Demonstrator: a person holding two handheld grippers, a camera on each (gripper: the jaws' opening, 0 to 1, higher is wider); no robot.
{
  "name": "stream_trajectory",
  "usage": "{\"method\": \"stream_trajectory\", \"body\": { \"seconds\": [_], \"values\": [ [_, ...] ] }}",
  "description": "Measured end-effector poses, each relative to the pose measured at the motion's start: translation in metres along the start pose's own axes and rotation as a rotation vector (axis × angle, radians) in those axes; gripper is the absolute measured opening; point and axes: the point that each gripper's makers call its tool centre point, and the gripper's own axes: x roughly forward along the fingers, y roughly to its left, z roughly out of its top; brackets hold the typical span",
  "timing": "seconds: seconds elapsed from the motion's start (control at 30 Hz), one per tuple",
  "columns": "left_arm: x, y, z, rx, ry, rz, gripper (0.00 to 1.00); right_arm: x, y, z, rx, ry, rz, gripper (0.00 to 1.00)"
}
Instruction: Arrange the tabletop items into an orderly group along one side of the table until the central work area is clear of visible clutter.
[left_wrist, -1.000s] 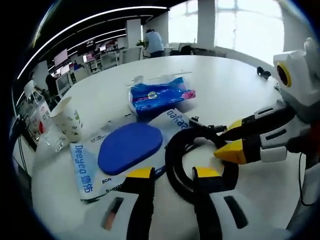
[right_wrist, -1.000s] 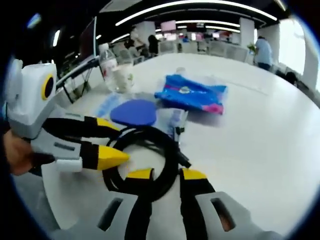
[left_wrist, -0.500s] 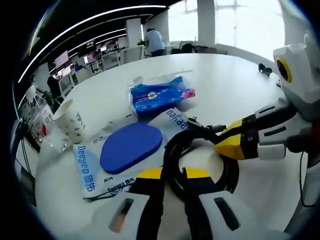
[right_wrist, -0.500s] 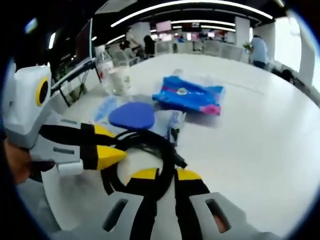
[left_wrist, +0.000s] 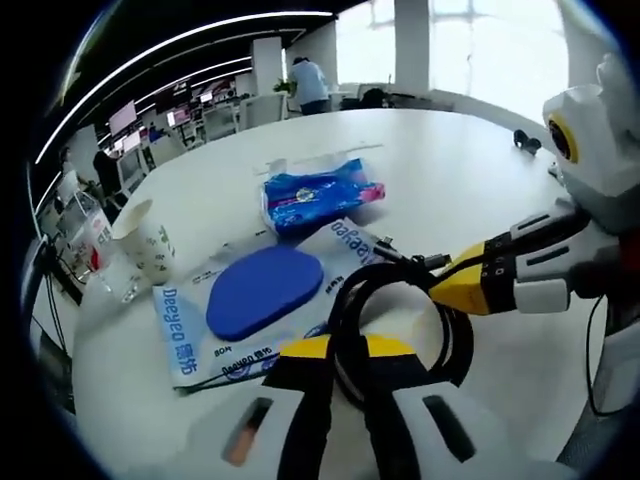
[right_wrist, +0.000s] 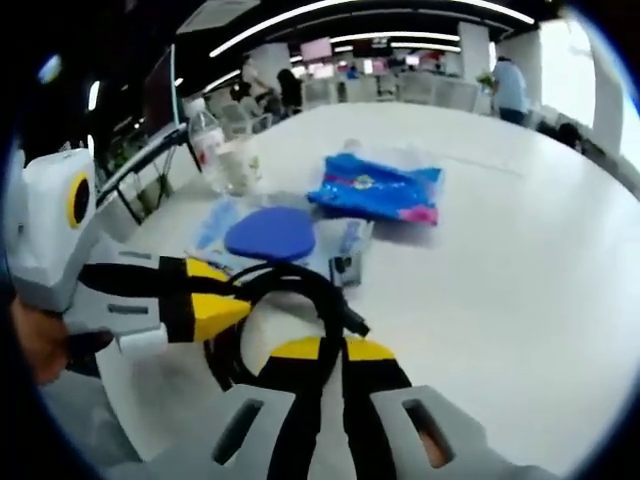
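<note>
Both my hand-held grippers clamp the coiled black cable (left_wrist: 400, 310): left hand-held gripper (left_wrist: 345, 350) on the near loop, right hand-held gripper (right_wrist: 330, 350) likewise. Coil sits mid surface (left_wrist: 450, 170), beside the blue pad (left_wrist: 265, 290) on its packet. Best lift level together, keep loops gathered, carry toward cup (left_wrist: 145, 240) side

One cable (left_wrist: 400, 300), one cup (left_wrist: 145, 240), perhaps two packets (left_wrist: 315, 195).
</note>
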Motion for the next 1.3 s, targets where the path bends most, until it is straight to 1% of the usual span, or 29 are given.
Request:
{"method": "stream_trajectory", "body": {
  "seconds": [0.27,0.43,0.63,0.8,0.87,0.93,1.07,1.17,1.3],
  "values": [
    [-0.016,-0.003,-0.001,-0.002,0.001,-0.013,0.09,-0.012,0.010,0.000,-0.008,0.002,0.016,0.02],
    [-0.025,-0.008,-0.009,0.003,0.016,-0.020,0.09,-0.018,0.018,-0.009,-0.009,0.010,0.027,0.02],
    [-0.032,-0.015,-0.025,0.005,0.048,-0.031,0.09,-0.022,0.025,-0.024,-0.002,0.036,0.036,0.02],
    [-0.031,-0.019,-0.039,0.016,0.078,-0.037,0.09,-0.020,0.028,-0.037,-0.001,0.058,0.045,0.02],
    [-0.029,-0.020,-0.042,0.015,0.082,-0.039,0.09,-0.018,0.028,-0.044,0.003,0.081,0.043,0.03],
    [-0.028,-0.020,-0.044,0.020,0.089,-0.034,0.10,-0.017,0.029,-0.044,-0.010,0.075,0.039,0.03],
    [-0.027,-0.018,-0.044,0.015,0.091,-0.031,0.10,-0.017,0.029,-0.043,-0.036,0.079,0.034,0.04],
    [-0.026,-0.018,-0.044,0.027,0.088,-0.032,0.12,-0.016,0.029,-0.044,-0.057,0.078,0.036,0.05],
    [-0.025,-0.016,-0.045,0.031,0.090,-0.022,0.20,-0.016,0.030,-0.044,-0.063,0.073,0.035,0.06]
  ]
}}
